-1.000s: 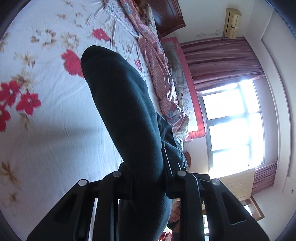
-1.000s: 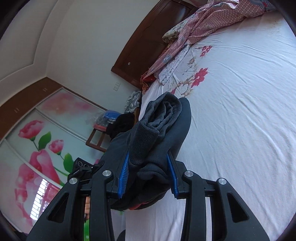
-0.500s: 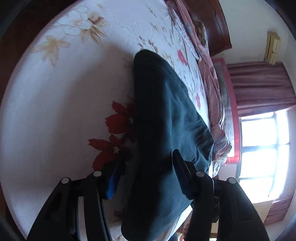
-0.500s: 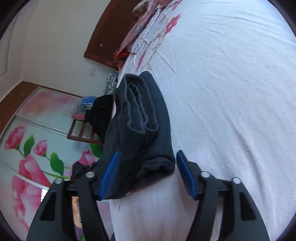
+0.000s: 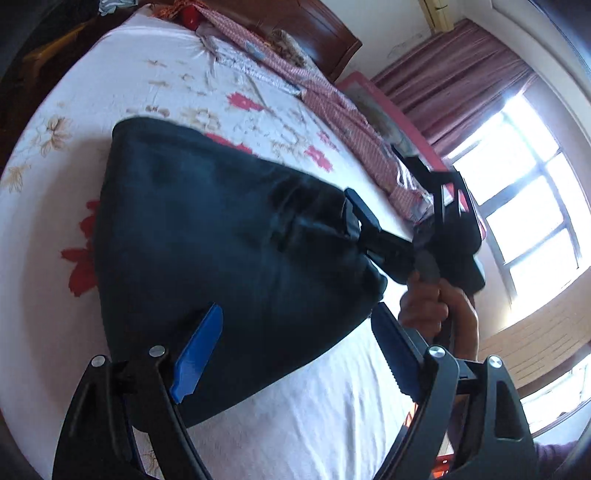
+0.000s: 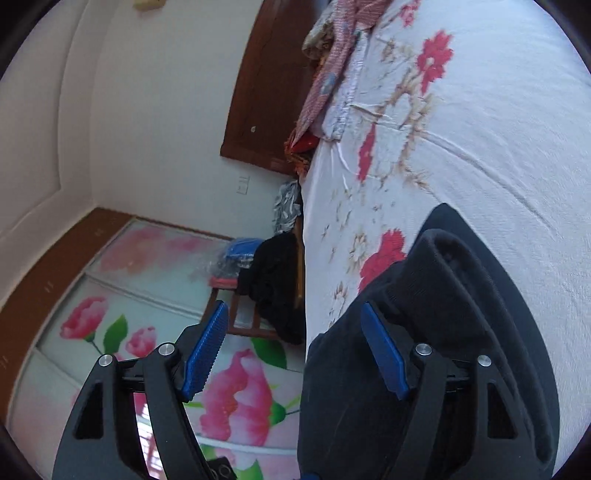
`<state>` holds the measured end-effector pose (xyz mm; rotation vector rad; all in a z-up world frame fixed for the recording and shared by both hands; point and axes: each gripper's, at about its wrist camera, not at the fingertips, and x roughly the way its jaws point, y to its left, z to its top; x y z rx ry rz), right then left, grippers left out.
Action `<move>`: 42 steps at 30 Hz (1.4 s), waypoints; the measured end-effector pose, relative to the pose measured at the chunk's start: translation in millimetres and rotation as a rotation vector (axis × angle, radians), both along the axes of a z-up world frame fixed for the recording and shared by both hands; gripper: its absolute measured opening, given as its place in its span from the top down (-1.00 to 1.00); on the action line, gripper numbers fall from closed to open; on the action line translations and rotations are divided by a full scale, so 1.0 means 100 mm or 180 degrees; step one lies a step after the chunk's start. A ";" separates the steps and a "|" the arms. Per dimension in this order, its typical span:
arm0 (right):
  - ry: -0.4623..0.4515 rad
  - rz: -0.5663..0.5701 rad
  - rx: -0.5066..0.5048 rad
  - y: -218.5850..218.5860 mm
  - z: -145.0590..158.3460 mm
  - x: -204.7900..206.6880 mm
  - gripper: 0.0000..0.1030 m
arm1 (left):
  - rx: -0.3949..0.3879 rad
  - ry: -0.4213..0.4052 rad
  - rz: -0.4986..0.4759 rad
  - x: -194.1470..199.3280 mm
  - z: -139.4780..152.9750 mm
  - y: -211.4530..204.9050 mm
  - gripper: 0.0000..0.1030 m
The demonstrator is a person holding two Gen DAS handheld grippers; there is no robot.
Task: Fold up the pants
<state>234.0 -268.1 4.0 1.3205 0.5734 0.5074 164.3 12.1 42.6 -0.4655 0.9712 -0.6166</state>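
My left wrist camera sat close, tilted down over the pants (image 5: pixel 229 251), my right camera looked level along the bed (image 6: pixel 480 122), pants at five o'clock, both shared them.

my left gripper (image 5: pixel 295 350) angled down, jaws opening, my right gripper (image 6: pixel 291 350) near level, jaws closing, nothing gripped

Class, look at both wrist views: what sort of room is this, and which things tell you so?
Most likely a home bedroom. The dark pants lie on a bed with a flowered sheet, a wooden headboard stands behind it, and curtains hang beside a window.
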 end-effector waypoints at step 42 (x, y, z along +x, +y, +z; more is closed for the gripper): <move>0.0869 0.0340 -0.1138 -0.31 0.04 -1.89 -0.62 | 0.0549 0.0040 0.0702 -0.99 0.12 0.59 -0.96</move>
